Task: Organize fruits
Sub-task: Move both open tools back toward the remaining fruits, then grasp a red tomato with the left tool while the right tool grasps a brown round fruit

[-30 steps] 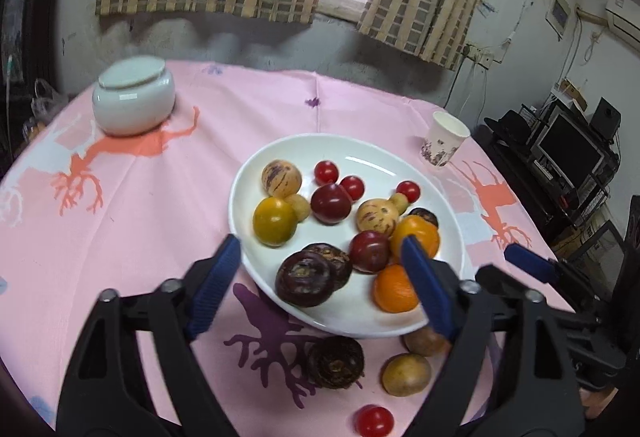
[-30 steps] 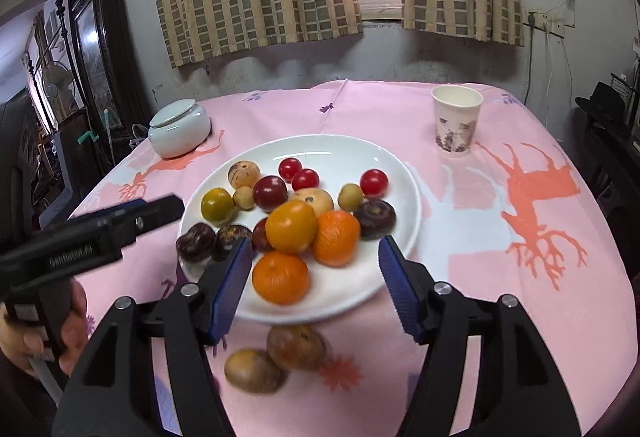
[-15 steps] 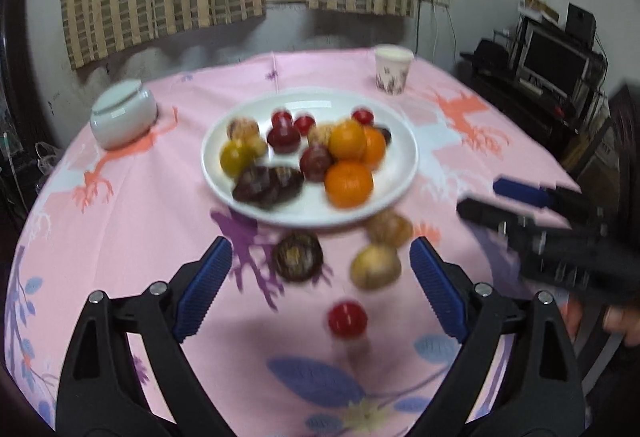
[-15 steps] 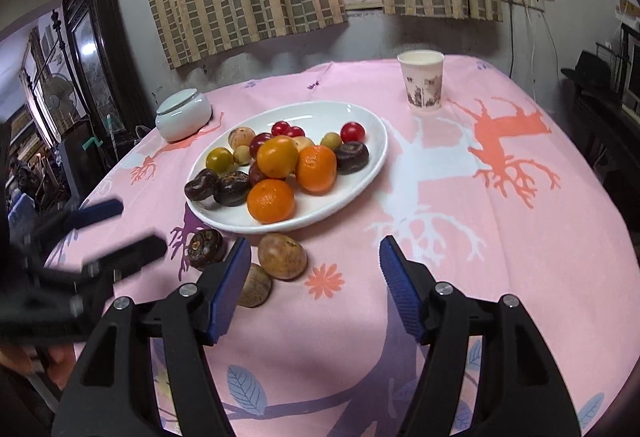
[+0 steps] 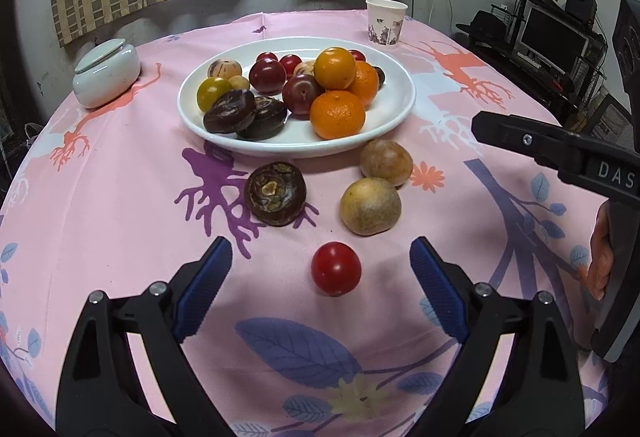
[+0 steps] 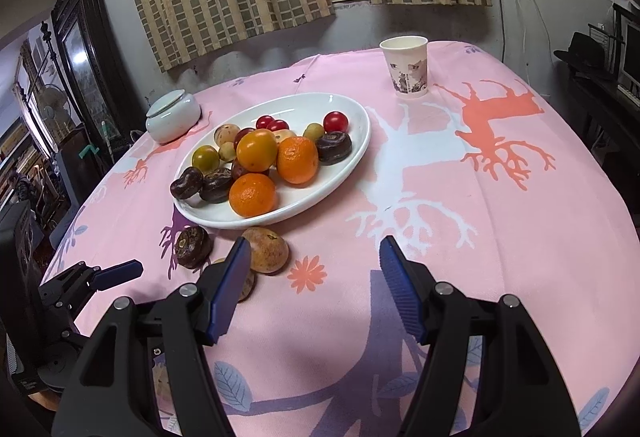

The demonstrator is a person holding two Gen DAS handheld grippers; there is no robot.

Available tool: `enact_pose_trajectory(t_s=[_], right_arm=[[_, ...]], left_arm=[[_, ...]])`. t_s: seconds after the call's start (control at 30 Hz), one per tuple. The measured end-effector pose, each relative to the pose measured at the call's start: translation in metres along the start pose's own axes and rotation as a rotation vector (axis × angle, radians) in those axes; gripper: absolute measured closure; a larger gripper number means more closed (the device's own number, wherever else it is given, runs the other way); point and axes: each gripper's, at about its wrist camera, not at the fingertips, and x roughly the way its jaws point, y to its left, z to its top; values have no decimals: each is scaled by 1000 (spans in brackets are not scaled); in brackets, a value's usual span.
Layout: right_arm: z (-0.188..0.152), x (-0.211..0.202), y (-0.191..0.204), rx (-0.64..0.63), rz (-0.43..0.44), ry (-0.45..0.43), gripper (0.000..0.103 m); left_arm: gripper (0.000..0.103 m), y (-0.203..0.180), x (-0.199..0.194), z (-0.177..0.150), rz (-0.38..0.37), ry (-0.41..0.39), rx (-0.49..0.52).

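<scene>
A white plate (image 5: 394, 117) (image 6: 352, 157) holds oranges, plums, cherry tomatoes and dark fruits. On the pink cloth in front of it lie a dark brown fruit (image 5: 275, 193) (image 6: 193, 247), two tan round fruits (image 5: 386, 162) (image 5: 371, 205) (image 6: 265, 249) and a red cherry tomato (image 5: 336, 268). My left gripper (image 5: 320, 269) is open, with the tomato lying between its blue pads, untouched. My right gripper (image 6: 314, 265) is open over bare cloth, right of the tan fruit; its left finger hides part of the second tan fruit (image 6: 246, 283).
A white lidded jar (image 5: 106, 73) (image 6: 173, 115) stands at the back left, a paper cup (image 5: 386, 21) (image 6: 405, 65) at the back right. A hand (image 5: 600, 257) holds the right gripper's handle at the left wrist view's right edge. Shelves with a monitor stand beyond the table's right side.
Both grippers drew back from the plate toward the table's near side. The left one came down lower, so the cherry tomato now lies between its pads.
</scene>
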Motion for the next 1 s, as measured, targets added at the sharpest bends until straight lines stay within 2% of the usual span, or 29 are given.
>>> enact_pose_trajectory(t_s=[0.4,0.47,0.57,0.73,0.9,0.93,1.0], right_arm=[[-3,1,7,-24,2,10,36],[-3,1,7,-24,1,10,36],[-3,2,7,-25,0,15,36],[-3,1,9,-29,4,18,36],[-4,3,9,-27,10,28,36],[-4,4,9,-29,10,30,36],[-5,4,10,-34,10,32,36]], left_arm=[[14,-7,5,-5,-6,19,31],[32,-8,6,-7,-22,29,45],[47,-14,11,-12,-40,67,85],[54,-19,16,-16,-40,77,115],[65,-11,18,-15,-48,85,81],[72,-8,18,-14,-46,85,71],[75,-4,18,-12,-63,93,54]])
